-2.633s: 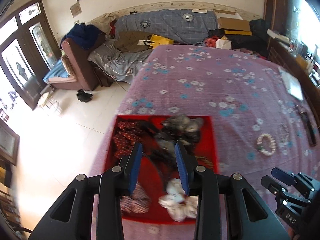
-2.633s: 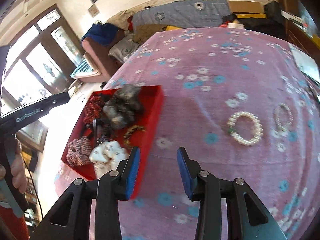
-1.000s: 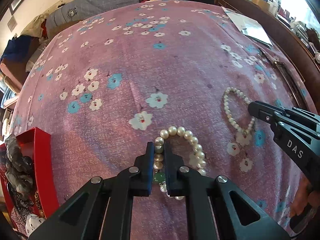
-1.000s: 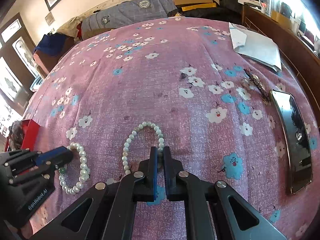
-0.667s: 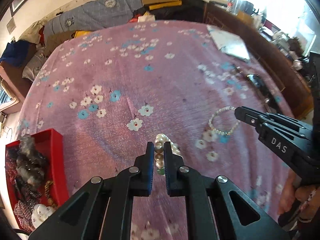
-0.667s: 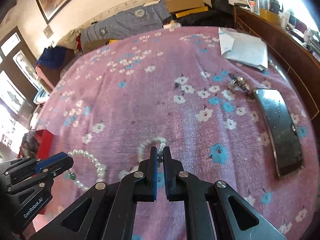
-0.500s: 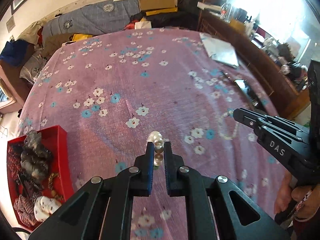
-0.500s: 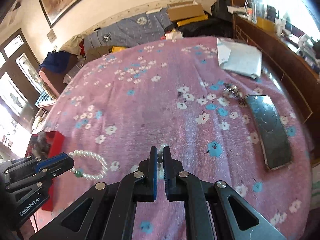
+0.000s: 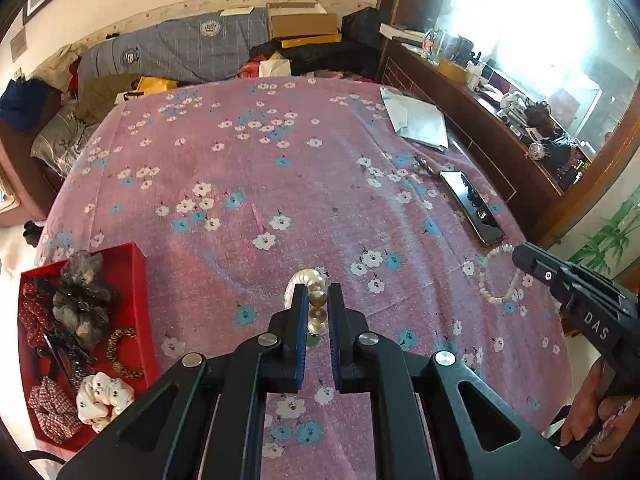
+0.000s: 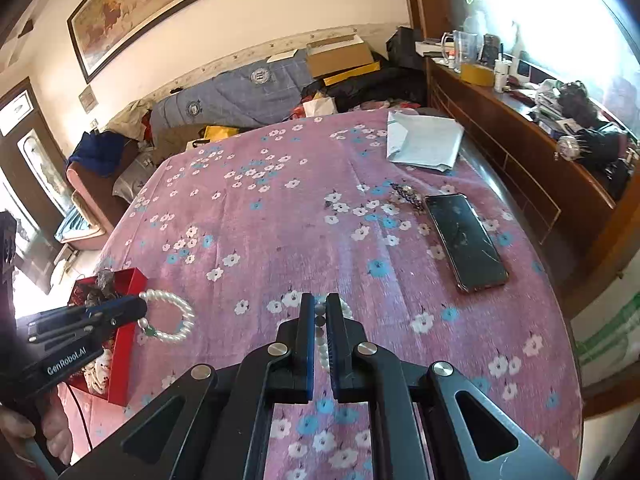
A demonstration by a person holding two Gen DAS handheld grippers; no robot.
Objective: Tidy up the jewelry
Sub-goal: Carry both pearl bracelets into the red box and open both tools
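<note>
A bed covered by a pink floral bedspread (image 9: pixel 304 184) fills both views, with a cluttered sofa beyond it and a dark wooden dresser along one side. The red tray (image 9: pixel 138 292) at the bedspread's near-left edge is taken as the landmark. Hair scrunchies, a gold-toned bracelet and dark, tangled pieces are seen inside it, though several of these cannot be told apart, and its near corner is cut off by the picture's rim.

Just right of the tray, the left gripper (image 9: pixel 318 300) is shut on a large-bead pearl bracelet (image 9: pixel 316 280). In the left wrist view only a few beads are seen between and above the blue pads; the rest is hidden behind the fingers. In the right wrist view the same bracelet (image 10: pixel 172 316) is seen whole, hanging from the tip beside the tray's wall, with a small green bead at its lower left.

Farther right of the tray, the right gripper (image 10: pixel 319 312) is closed on a small-bead pearl bracelet (image 10: pixel 324 344), of which only a short run of beads is seen between the jaws. From the left wrist view it hangs as a loop (image 9: pixel 496 276) from the tip.

Well right of the tray a dark phone (image 10: pixel 464 236) lies flat, with a small metallic item just above it, too small to identify. White folded papers (image 10: pixel 424 142) lie beyond.
</note>
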